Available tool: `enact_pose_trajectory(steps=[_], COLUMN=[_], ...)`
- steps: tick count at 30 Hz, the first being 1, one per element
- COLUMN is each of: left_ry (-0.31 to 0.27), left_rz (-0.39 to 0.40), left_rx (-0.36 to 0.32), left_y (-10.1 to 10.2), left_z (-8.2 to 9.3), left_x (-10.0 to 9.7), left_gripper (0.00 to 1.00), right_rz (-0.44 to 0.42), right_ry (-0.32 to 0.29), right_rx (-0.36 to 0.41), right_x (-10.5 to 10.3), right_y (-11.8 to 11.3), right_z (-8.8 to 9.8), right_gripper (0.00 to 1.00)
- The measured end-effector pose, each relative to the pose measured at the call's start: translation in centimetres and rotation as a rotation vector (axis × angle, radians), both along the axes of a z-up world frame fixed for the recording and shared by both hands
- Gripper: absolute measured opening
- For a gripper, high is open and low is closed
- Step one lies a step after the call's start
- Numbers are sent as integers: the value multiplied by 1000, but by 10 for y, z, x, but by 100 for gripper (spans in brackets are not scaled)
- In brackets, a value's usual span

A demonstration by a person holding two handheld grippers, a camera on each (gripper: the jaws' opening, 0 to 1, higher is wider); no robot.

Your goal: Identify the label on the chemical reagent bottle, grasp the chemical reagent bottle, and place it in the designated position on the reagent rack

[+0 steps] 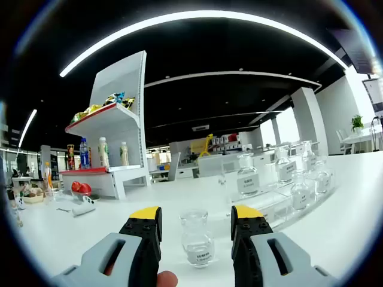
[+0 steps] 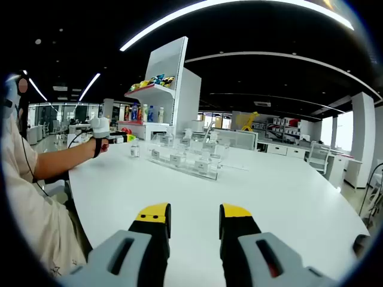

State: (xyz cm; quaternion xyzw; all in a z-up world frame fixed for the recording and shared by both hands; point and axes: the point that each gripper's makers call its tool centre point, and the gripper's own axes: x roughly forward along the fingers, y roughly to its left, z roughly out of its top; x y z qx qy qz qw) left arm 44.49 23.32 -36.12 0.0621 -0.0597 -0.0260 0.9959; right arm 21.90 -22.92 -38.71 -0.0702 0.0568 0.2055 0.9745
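— Office floor, dark ceiling with long light strips: where do you stand?

— You stand at a wide white surface [image 2: 251,185]. Behind it rises a white display shelf with red edges [image 1: 116,137], stocked with drink bottles and snack packets.

— And your left gripper [image 1: 196,221]?

— In the left gripper view its yellow-tipped black fingers [image 1: 146,224] stand wide apart, gripping nothing. Between them, upright on the surface, is a small clear glass reagent bottle with a white label [image 1: 197,238]; whether either finger touches it cannot be told. The label's print is too small to read.

— Where is the rack?

— A clear tiered reagent rack [image 1: 281,200] sits just beyond and to the right of that bottle, holding several more labelled glass bottles [image 1: 248,175] on its steps. In the right gripper view the same rack [image 2: 185,158] lies mid-surface, with the lone bottle [image 2: 135,149] just left of it and your left gripper [image 2: 119,139] reaching in beside that.

— Your right gripper [image 2: 192,216]?

— It hangs over bare surface, well apart from the rack, fingers [image 2: 154,218] parted, nothing between them. Your pale sleeve [image 2: 27,203] shows at the left.
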Motion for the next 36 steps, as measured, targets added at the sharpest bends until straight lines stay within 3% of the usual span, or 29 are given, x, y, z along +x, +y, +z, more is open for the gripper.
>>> enact_pose_trajectory(steps=[14,27,36], left_ry=[24,48,74], left_rz=[20,18,30], left_rx=[-26,25,1], left_y=[8,5,9], left_z=[-10,-28,-38], left_x=[16,27,31], left_gripper=[46,43,40], right_rz=[-4,-11,-7], right_ry=[4,-2,3], right_rx=[-4,-4,-6], right_x=[1,-2,-4], right_y=[1,4,9], right_z=[-1,3,2], right_gripper=[32,32,32])
